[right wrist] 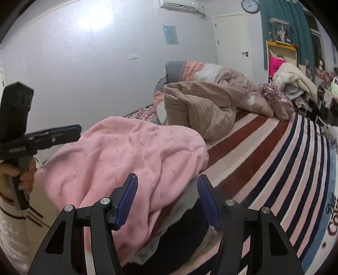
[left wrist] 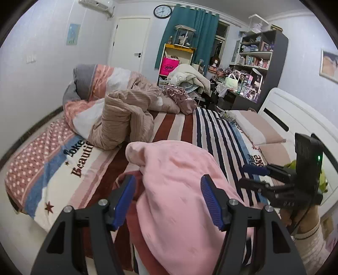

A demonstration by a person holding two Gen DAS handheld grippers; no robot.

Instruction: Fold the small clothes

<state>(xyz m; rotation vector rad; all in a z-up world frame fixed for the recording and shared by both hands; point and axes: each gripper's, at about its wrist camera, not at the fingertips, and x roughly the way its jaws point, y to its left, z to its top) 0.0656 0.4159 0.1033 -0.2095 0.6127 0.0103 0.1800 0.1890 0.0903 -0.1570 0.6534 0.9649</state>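
So, garment: soft pink knit top (left wrist: 179,190) heaped on striped bed (left wrist: 190,127).
left hand-held gripper (left wrist: 166,201): apart, gripping nothing.
right hand-held gripper (right wrist: 166,203): apart too.
tip: I'd pinch both near corners evenly, then fold toward the far side.

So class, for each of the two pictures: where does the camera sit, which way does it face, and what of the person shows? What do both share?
Left wrist: on the left gripper, facing along the bed toward the shelves; the right gripper shows.
Right wrist: on the right gripper, facing the wall and door; the left gripper and hand show.
Shared: pink garment, duvet, clock.
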